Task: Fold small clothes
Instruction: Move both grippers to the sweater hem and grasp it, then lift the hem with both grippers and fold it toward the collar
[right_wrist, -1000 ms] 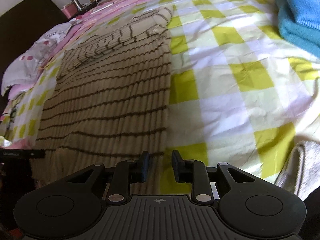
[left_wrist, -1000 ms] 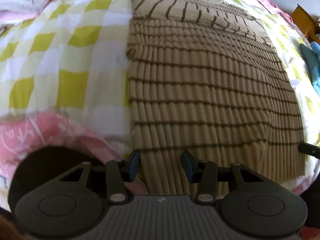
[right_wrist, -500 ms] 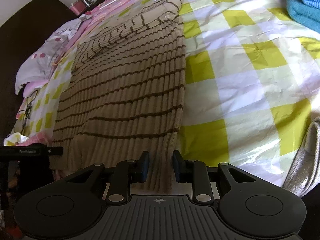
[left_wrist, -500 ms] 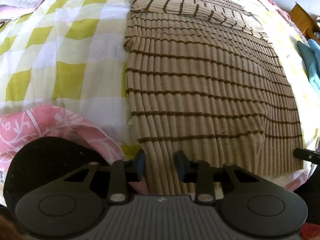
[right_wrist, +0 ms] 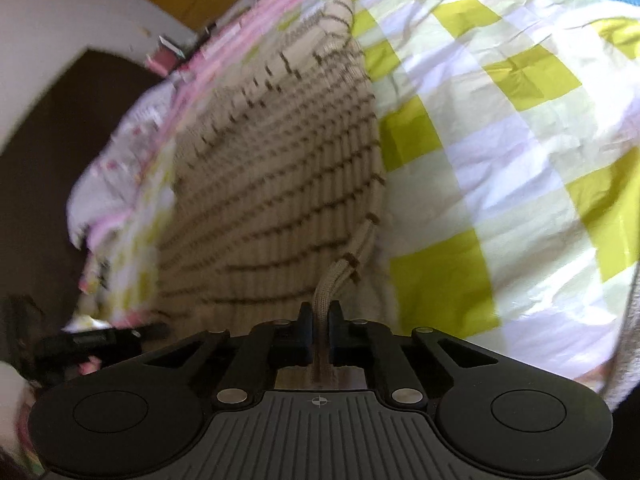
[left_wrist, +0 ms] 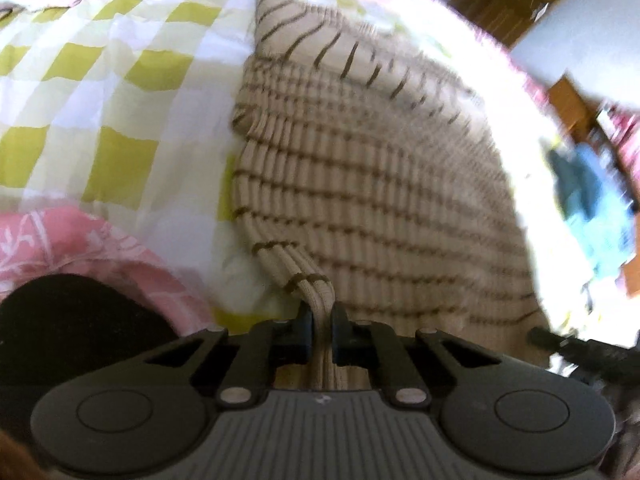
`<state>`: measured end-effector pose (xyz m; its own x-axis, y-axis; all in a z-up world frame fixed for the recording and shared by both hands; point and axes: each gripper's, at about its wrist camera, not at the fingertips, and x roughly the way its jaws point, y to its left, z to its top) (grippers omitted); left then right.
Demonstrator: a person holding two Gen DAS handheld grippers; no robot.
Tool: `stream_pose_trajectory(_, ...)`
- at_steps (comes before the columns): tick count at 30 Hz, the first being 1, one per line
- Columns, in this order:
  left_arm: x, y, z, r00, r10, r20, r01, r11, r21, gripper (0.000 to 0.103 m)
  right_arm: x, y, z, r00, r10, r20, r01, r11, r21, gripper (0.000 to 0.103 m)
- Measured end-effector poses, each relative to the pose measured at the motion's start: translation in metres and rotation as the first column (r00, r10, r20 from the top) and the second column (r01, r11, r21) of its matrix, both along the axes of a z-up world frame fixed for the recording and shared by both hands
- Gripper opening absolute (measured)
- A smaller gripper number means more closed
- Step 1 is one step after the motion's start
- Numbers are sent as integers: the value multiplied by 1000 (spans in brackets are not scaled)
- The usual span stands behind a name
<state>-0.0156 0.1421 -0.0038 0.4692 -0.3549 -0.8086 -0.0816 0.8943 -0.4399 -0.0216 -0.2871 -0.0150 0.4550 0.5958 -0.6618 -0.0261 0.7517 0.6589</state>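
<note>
1. Jaws of the left gripper (left_wrist: 320, 330) and the right gripper (right_wrist: 319, 330) are both clenching the near hem of the striped sweater (left_wrist: 360, 184).
2. Sweater is lying flat on the checked bedsheet (right_wrist: 500, 152), stretching away from both.
3. Folding step is probably starting, though blur is hiding details; next, both corners need carrying together toward the collar.

left gripper (left_wrist: 320, 328): open → clamped on sweater (left_wrist: 360, 184) hem | right gripper (right_wrist: 319, 330): same | hem corners lifted, at 6 o'clock
</note>
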Motion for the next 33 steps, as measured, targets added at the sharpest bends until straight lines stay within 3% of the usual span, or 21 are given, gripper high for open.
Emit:
stream_pose_trajectory(6,10,9,12,991,66,119,-43,981,-191,14,12,-3,23,993,-77,91,62,985,162,7)
stream_pose_trajectory(13,41,18,35,957,133,256,-49,950,-309,14,46,-2,49,970,-167,178,113,954,279,7)
stream_pose_trajectory(22,91,36,60,901,198,385,-57,935,-350,14,102,4,79,930,-236,280,152,944,293,6)
stream_pose_trajectory(29,147,56,57,872,267,410,-125,931,-342,14,165,16,87,904,-272,329,185,945,271,6)
stream_pose_trajectory(33,182,65,46,868,294,400,-167,932,-323,14,203,18,78,897,-307,319,228,938,263,6)
